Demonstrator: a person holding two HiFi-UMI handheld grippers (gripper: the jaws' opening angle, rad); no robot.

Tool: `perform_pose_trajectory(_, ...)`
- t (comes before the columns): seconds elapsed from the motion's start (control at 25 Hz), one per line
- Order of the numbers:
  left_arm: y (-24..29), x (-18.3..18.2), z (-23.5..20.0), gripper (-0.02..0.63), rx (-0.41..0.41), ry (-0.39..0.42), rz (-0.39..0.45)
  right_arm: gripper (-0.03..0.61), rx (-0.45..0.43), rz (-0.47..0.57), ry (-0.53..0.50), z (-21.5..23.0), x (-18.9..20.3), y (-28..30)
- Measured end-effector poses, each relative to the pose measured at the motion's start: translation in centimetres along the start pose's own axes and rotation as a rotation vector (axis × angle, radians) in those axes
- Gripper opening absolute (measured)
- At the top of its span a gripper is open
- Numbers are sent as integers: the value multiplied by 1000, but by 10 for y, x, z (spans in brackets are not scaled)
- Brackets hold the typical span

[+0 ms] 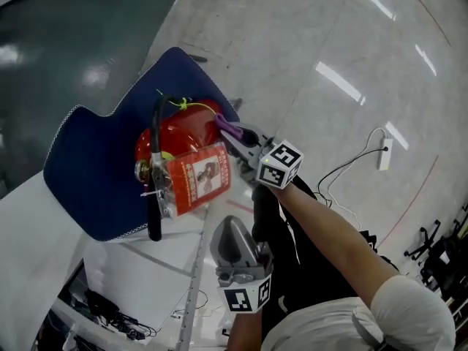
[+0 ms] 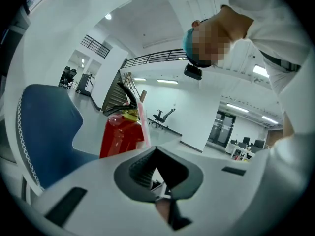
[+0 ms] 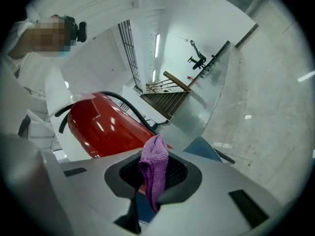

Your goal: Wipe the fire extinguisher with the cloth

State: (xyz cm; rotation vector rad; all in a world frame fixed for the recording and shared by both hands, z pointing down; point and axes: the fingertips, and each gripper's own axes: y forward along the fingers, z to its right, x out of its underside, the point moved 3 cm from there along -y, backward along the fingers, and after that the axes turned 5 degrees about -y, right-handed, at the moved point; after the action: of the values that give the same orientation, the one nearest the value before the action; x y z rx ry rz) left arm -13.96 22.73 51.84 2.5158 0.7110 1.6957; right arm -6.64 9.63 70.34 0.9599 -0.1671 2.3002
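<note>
A red fire extinguisher [image 1: 181,139] stands in front of a blue chair back [image 1: 88,167], with a black hose [image 1: 154,189] down its left side and a printed tag [image 1: 199,178] hanging on its front. My right gripper [image 1: 234,135] is shut on a purple cloth [image 1: 227,129], which sits against the extinguisher's upper right side. The right gripper view shows the cloth [image 3: 153,168] folded between the jaws, just below the red body [image 3: 106,127]. My left gripper [image 1: 229,230] hovers lower, a short way below the tag, shut and holding nothing. Its own view shows the extinguisher [image 2: 120,137] ahead.
A white table [image 1: 44,247] fills the lower left, with cables [image 1: 110,316] beneath it. On the pale floor to the right lie a white power strip [image 1: 385,154] and its cord. Black chair bases [image 1: 439,247] stand at the far right.
</note>
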Motion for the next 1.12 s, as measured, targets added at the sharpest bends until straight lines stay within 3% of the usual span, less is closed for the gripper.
perform_pose_trajectory(0.28, -25, -48, 18, 5, -13, 12, 31, 57, -49, 40, -12, -66, -61, -17)
perform_pose_trajectory(0.6, -46, -104, 39, 5, 7, 14, 88, 57, -151, 59, -104, -140, -130, -29)
perform_pose_trajectory(0.84, -66, -138, 52, 5, 2, 25, 133, 57, -254, -91, -193, -191, -116, -47)
perform_pose_trajectory(1.12, -82, -172, 60, 5, -9, 56, 182, 57, -246, -200, -411, -253, -129, -96)
